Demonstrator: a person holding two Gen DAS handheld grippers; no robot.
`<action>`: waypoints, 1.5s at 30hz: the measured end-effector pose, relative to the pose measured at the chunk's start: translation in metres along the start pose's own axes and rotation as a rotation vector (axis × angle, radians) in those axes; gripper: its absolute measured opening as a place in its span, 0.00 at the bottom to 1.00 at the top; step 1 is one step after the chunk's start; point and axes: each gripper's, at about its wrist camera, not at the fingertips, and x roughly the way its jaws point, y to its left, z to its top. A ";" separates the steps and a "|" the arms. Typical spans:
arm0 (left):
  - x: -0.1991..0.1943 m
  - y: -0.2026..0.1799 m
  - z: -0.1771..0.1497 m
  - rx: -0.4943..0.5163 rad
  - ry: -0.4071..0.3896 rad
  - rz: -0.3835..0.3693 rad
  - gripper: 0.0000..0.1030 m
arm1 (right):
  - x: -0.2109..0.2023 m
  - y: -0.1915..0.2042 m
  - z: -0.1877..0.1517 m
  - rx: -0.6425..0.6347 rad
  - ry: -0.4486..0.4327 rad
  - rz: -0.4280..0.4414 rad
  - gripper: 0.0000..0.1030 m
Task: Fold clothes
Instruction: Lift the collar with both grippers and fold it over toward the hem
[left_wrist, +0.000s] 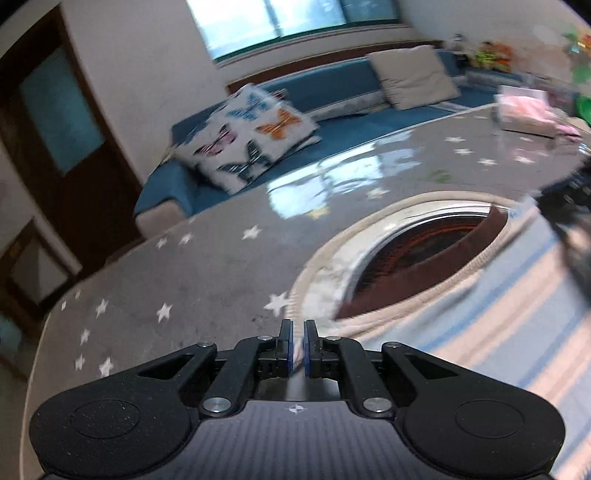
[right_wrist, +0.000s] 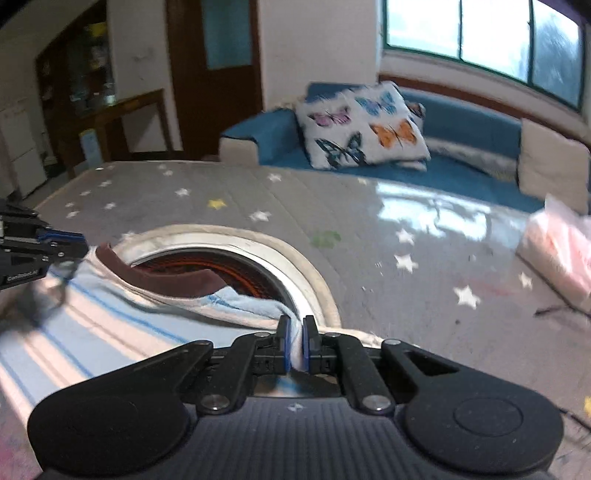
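A striped shirt (left_wrist: 480, 306) in pale blue, cream and white, with a dark brown collar (left_wrist: 495, 225), hangs stretched between my two grippers above a grey star-patterned table (left_wrist: 207, 280). My left gripper (left_wrist: 298, 345) is shut on the shirt's shoulder edge. My right gripper (right_wrist: 294, 345) is shut on the other shoulder of the shirt (right_wrist: 110, 314). The brown collar (right_wrist: 159, 275) shows in the right wrist view, and the left gripper (right_wrist: 70, 245) is at that view's far left. The right gripper is a dark blur at the right edge of the left wrist view (left_wrist: 576, 221).
A round inset ring with a dark red centre (right_wrist: 236, 266) lies in the table under the shirt. A pink folded pile (right_wrist: 557, 251) sits at the table's right side. Behind the table stands a blue sofa (right_wrist: 472, 122) with a butterfly cushion (right_wrist: 362, 125).
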 end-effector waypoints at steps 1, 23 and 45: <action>0.003 0.004 0.000 -0.017 0.007 0.012 0.08 | 0.004 -0.001 -0.001 0.001 0.002 -0.001 0.07; -0.005 0.018 -0.019 -0.091 0.058 -0.067 0.13 | 0.020 0.022 -0.009 0.028 0.028 0.093 0.34; 0.013 -0.006 0.001 -0.112 0.061 -0.137 0.18 | 0.030 0.056 0.005 -0.005 -0.006 0.093 0.47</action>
